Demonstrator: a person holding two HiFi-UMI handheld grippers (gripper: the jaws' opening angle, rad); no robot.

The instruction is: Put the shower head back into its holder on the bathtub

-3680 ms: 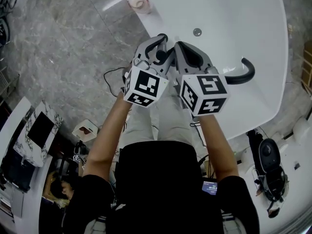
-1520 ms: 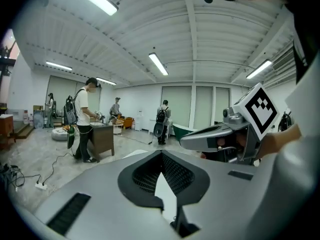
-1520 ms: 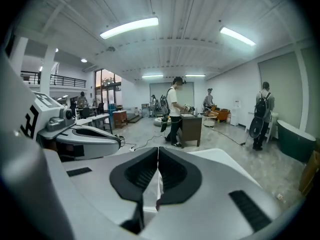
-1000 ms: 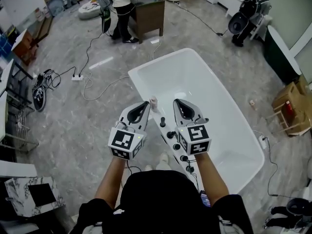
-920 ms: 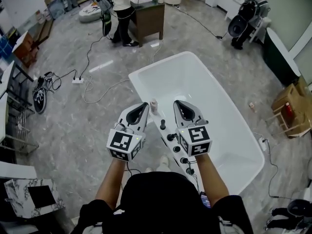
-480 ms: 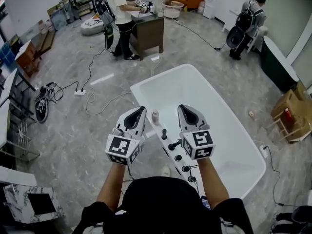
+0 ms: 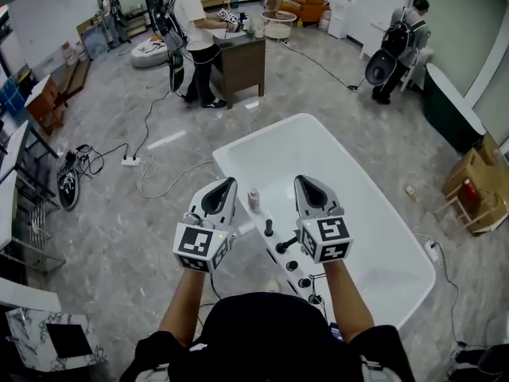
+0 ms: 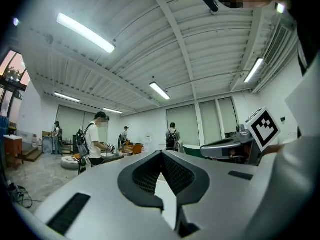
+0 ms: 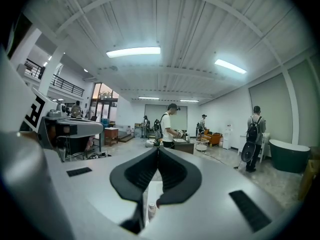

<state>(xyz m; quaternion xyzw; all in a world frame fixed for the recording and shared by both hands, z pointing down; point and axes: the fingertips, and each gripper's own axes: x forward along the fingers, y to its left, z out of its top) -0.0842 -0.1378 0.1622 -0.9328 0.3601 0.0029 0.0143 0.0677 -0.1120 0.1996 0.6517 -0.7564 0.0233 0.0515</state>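
Shower head seemingly stands upright among black fittings on the one white bathtub's near rim, between two grippers: left gripper, right gripper, both jaws closed, empty.

Left tool, jaws together, beneath a white ceiling.

A person in a white T-shirt stands at a dark wooden desk. Far right of the desk is a person wearing a backpack, and to its left a power strip.
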